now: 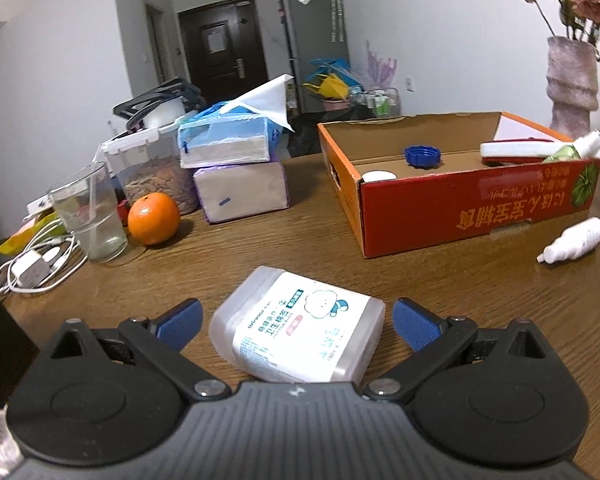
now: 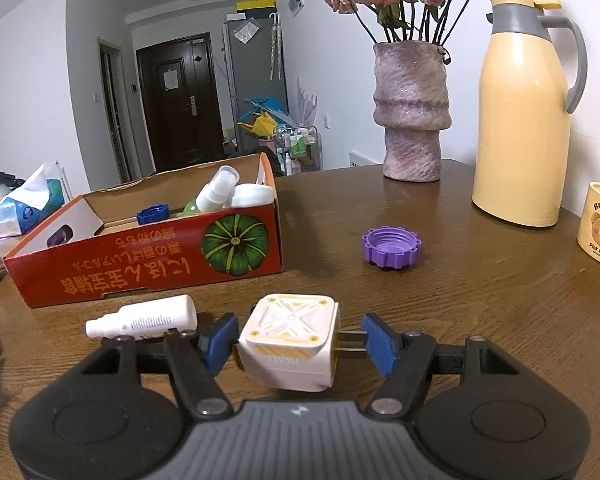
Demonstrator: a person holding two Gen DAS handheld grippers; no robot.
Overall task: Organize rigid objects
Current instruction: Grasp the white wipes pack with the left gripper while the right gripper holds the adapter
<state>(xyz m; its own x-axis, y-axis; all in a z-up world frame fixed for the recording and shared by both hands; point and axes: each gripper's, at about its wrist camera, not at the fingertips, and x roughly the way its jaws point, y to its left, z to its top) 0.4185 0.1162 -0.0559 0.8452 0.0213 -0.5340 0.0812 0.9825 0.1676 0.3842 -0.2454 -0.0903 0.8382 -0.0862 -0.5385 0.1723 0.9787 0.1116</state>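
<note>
- Table [image 2: 480, 280], wood-grained brown, is carrying everything.
- Cardboard box [image 2: 148, 264], red-printed, is holding a blue cap [image 2: 153, 214], a green spray bottle [image 2: 210, 196] and a white lid [image 2: 252, 195].
- Left view alone is showing a frosted plastic swab case [image 1: 300, 328] lying flat between the spread-apart left claw [image 1: 296, 322], untouched.
- Right view alone is showing the right claw [image 2: 296, 342] clamping a white cubic plug adapter [image 2: 288, 344], prongs against one pad.
- Ribbed purple cap [image 2: 391, 247] is sitting beside the box.
</note>
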